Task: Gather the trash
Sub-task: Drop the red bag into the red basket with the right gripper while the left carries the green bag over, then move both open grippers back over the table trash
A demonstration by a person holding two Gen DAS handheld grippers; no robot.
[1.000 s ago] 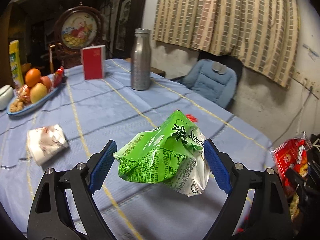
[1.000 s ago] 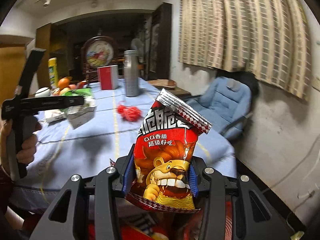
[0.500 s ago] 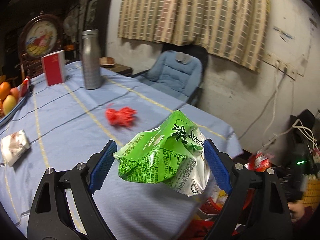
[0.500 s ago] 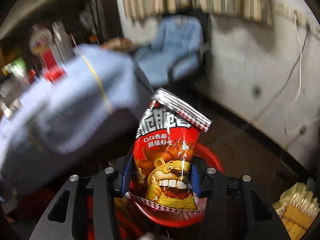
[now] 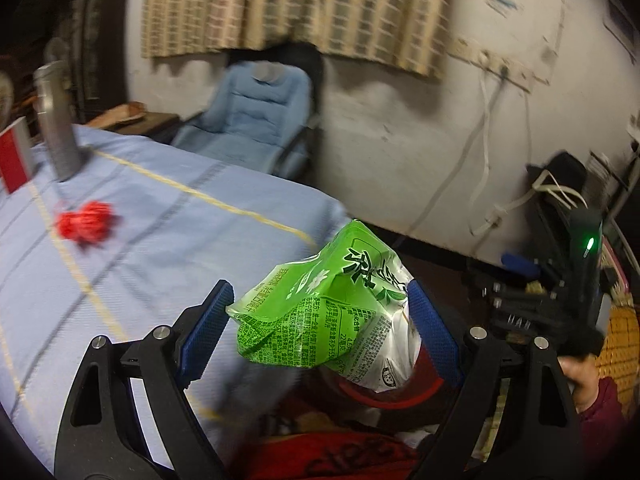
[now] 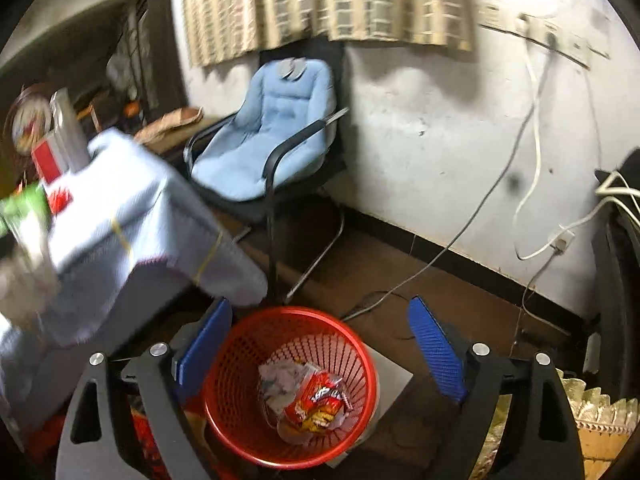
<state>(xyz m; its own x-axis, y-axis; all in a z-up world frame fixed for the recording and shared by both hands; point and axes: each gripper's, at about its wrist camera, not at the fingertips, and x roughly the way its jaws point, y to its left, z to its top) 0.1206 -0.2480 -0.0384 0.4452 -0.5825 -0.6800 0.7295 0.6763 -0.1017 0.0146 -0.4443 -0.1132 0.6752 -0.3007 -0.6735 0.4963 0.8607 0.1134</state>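
Since a second ago, we are no longer carrying the red lion-print snack bag (image 6: pixel 316 400) in our right gripper (image 6: pixel 320 356): it is now lying inside the round red plastic mesh wastebasket (image 6: pixel 240 360) on the floor, beside crumpled white paper. Both of our views are now swinging away from the tabletop toward the wall and floor.

Going from left to right in the left wrist view, we are seeing the pale blue tablecloth (image 5: pixel 160 240) with a small crumpled red wrapper (image 5: pixel 86 224) lying on it. Our left gripper (image 5: pixel 320 332) is clamping a crumpled green and silver drink carton (image 5: pixel 332 312) between its blue pads, above the basket's red rim. At the far right, a hand (image 5: pixel 582 376) is gripping the other tool's handle.

In the right wrist view, our right gripper's jaws are opening wide with nothing between them, directly over the basket.
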